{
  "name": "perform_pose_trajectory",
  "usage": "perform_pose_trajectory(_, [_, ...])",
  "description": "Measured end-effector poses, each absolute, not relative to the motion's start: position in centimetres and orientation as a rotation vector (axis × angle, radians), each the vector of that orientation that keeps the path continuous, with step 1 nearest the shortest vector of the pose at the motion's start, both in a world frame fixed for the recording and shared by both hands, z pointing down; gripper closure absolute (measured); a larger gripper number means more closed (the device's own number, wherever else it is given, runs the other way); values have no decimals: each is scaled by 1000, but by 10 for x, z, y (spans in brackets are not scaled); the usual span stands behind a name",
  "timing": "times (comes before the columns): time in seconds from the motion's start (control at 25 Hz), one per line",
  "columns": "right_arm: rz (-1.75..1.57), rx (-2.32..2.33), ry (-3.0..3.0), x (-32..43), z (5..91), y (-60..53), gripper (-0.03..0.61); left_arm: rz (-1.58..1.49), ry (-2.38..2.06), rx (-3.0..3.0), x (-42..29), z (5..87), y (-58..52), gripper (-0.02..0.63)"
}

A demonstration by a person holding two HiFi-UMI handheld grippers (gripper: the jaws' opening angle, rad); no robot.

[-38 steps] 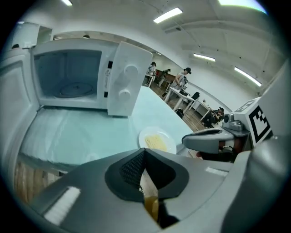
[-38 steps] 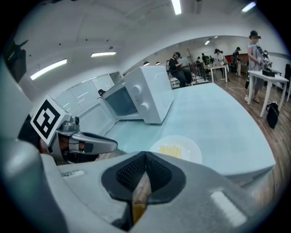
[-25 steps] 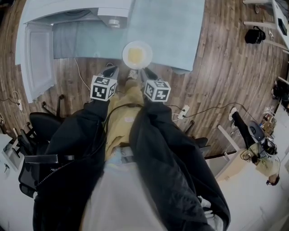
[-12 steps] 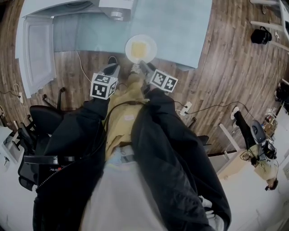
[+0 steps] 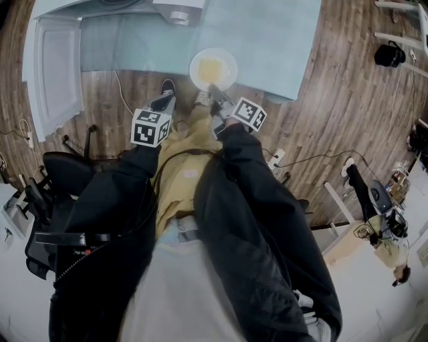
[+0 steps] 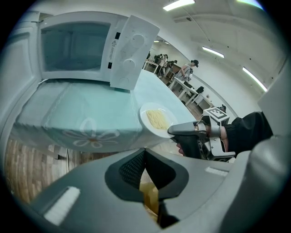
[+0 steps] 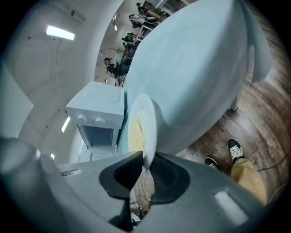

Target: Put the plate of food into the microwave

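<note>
A white plate (image 5: pixel 212 69) of yellow noodles sits at the near edge of the table (image 5: pixel 267 33), which has a pale blue cloth. The white microwave (image 5: pixel 114 7) stands at the table's far left, its door (image 5: pixel 50 73) swung open. My right gripper (image 5: pixel 215 97) is rolled on its side at the plate's near rim. In the right gripper view the rim of the plate (image 7: pixel 138 129) runs between the jaws of the right gripper (image 7: pixel 145 159), which have just been closing onto it. My left gripper (image 5: pixel 166 103) hangs shut and empty left of the plate, short of the table edge.
A black office chair (image 5: pixel 47 194) stands at the left. A power strip (image 5: pixel 274 160) and cables lie on the wooden floor at the right. Another person (image 5: pixel 381 227) is at the lower right. My shoes (image 7: pixel 236 148) are under the table edge.
My right gripper has rolled onto its side, its marker cube turning over, and reached forward to the plate's near rim. The left gripper has shifted slightly.
</note>
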State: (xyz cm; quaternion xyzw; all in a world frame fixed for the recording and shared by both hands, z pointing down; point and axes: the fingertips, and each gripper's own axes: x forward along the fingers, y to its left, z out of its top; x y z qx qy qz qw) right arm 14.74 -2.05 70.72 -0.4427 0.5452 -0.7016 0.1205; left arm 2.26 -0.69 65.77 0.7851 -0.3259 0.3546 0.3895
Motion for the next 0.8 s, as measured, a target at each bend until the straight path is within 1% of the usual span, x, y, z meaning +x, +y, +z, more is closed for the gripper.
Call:
perform_pose_trajectory(0.08, [-2026,-1262,1570,147,703,-21,554,888,-826,1999,23,657,-8,615])
perform_pose_trajectory(0.24, [-1990,-1230,1552,146,696,-20,565,864,-837,1998,17,653,-9,616])
perform_pose_trajectory(0.48, [-1977,-1233,1541,147,691,-21,569,838,-864,1988,4,651,-11,615])
perform_pose_trajectory(0.8, [-2003,-1133,1650,122,678,-20,569,789,-910,1966,-16,648,-14,615])
